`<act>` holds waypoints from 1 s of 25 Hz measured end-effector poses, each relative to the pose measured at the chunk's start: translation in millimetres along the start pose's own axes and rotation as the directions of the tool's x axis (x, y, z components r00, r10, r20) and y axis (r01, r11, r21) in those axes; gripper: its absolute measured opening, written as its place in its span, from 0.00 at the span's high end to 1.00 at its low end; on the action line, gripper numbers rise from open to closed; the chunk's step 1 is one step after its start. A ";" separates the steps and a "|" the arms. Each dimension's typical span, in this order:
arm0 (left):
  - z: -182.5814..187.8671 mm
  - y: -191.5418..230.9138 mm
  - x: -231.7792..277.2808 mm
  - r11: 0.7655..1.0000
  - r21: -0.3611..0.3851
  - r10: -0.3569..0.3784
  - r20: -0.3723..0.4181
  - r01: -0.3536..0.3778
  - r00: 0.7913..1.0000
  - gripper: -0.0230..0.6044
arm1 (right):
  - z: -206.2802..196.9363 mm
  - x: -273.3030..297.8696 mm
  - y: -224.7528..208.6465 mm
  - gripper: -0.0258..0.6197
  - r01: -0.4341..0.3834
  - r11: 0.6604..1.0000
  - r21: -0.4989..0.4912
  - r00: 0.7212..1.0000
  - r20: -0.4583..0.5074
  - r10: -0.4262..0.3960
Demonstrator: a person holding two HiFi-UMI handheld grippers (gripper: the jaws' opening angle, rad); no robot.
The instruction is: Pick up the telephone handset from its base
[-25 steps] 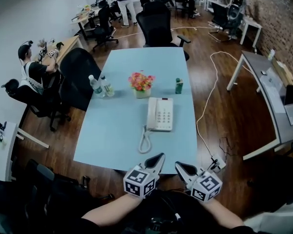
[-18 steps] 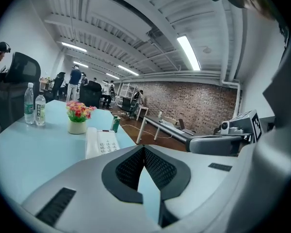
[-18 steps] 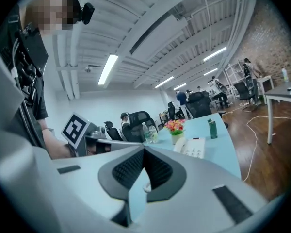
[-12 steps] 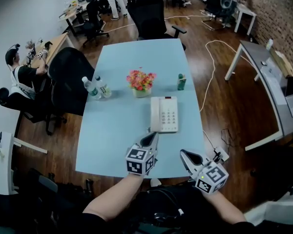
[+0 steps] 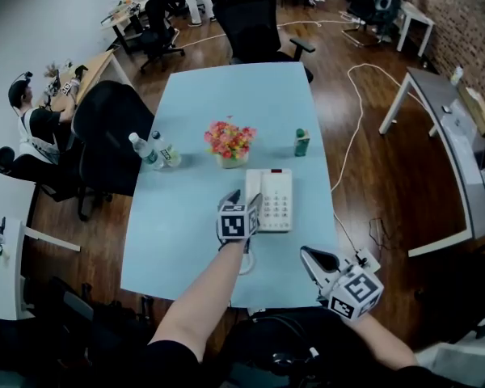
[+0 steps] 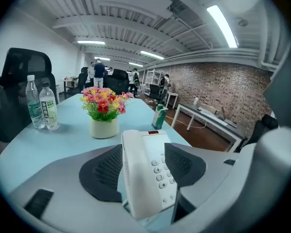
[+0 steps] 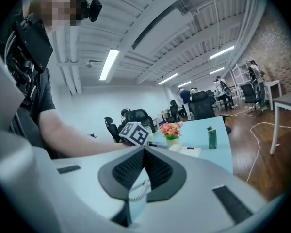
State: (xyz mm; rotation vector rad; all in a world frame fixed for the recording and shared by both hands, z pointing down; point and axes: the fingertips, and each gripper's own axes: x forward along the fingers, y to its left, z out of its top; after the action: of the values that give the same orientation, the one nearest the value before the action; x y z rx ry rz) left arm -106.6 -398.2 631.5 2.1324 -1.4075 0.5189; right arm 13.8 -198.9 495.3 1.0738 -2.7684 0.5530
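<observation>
The white telephone (image 5: pixel 276 200) lies on the light-blue table (image 5: pixel 182 217), with its handset (image 5: pixel 252 186) resting in the cradle along its left side. My left gripper (image 5: pixel 242 202) reaches over the near end of the handset. In the left gripper view its jaws are opening and the handset (image 6: pixel 136 159) stands between the two dark pads (image 6: pixel 99 174) without being pressed. The keypad (image 6: pixel 162 171) shows just right of it. My right gripper (image 5: pixel 311 255) hangs off the table's near right corner, its jaws together and empty (image 7: pixel 144 150). The coiled cord (image 7: pixel 138 191) shows past them.
A flower pot (image 5: pixel 229 142) and a green bottle (image 5: pixel 301 142) stand behind the phone, and two water bottles (image 5: pixel 149 152) are at the left edge. Black office chairs (image 5: pixel 105 132) surround the table. A white cable (image 5: pixel 356 128) trails over the floor on the right.
My left gripper has travelled forward from the near table edge to the handset, and its jaws have come apart. The right gripper has shifted slightly to the right.
</observation>
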 end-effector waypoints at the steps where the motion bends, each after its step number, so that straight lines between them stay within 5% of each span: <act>1: 0.0 3.3 10.1 1.000 -0.001 0.013 -0.014 -0.013 1.000 0.54 | 2.3 1.8 -3.0 0.93 -0.006 1.000 -0.001 1.000 0.000 0.006; 7: -11.2 23.4 60.6 0.994 0.047 0.100 -0.122 -0.095 0.987 0.54 | -3.7 5.9 -15.6 0.93 -0.029 1.000 0.007 0.999 -0.026 0.029; 13: -16.6 24.4 89.2 0.995 0.052 0.095 -0.154 -0.088 0.983 0.54 | -14.6 -0.3 -30.9 0.93 -0.001 1.000 0.030 0.999 -0.049 0.003; 19: -17.9 29.5 92.4 0.990 0.053 0.138 -0.144 -0.132 0.980 0.54 | -16.3 -8.6 -42.8 0.93 0.035 0.999 0.038 0.998 -0.050 -0.033; 25: -7.1 26.0 76.9 0.994 -0.028 0.104 -0.102 -0.107 0.989 0.57 | -13.4 -10.4 -33.7 0.93 0.030 0.999 0.029 0.999 -0.047 -0.028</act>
State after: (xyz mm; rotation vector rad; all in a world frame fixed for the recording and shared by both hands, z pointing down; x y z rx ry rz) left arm -101.3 -457.5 687.2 1.9852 -1.4675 0.6294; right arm 43.8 -210.3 515.1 1.0912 -2.7088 0.6091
